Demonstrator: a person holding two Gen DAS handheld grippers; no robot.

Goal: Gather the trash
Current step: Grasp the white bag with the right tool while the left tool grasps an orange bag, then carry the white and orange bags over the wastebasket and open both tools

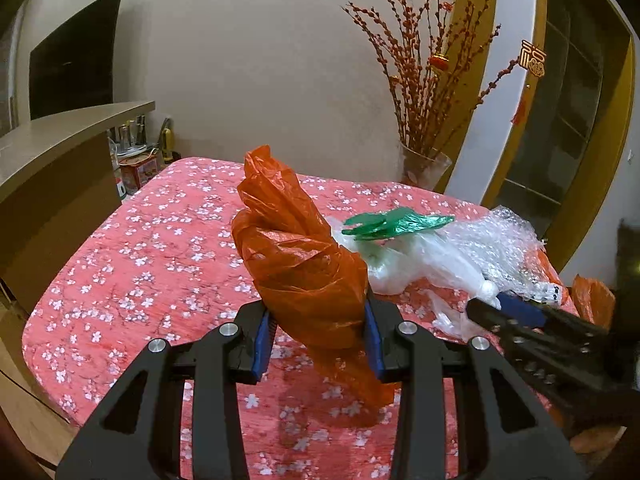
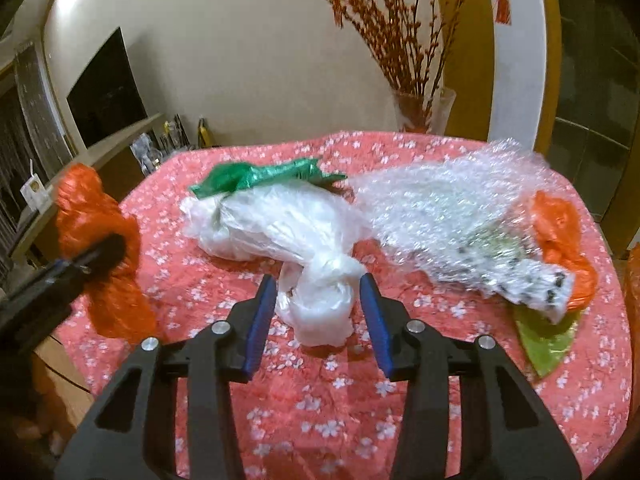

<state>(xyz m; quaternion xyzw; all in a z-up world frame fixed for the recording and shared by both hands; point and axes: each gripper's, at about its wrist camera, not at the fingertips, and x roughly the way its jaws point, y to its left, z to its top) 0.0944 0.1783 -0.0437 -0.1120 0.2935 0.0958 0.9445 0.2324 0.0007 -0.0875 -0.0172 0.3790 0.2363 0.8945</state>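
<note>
My left gripper (image 1: 318, 332) is clamped on an orange bag (image 1: 296, 264), bunched between the pads and held up off the table (image 1: 132, 264) near its front edge; the bag's long axis runs roughly upright, its crumpled top leaning a little toward the back wall and its tail hanging below my fingers. My right gripper (image 2: 318, 316) is partly open, its two blue pads standing either side of the knotted end of a white bag (image 2: 316, 304) without yet pinching it, so it holds nothing. That white bag lies near the middle of the table, its long axis running from the knot nearest me away toward the far left corner, where a green bag (image 2: 260, 176) lies across its far end. To its right a sheet of bubble wrap (image 2: 452, 208) stretches toward the right edge, with another orange bag (image 2: 560, 232) and a green scrap (image 2: 548, 344) tucked beside it. To do this step well, I judge I should close squarely on the knot, where the plastic is thickest and least likely to slip, then lift straight up so the green bag slides off rather than dragging along. I should keep the left grip firm meanwhile, since thin film may creep out.
</note>
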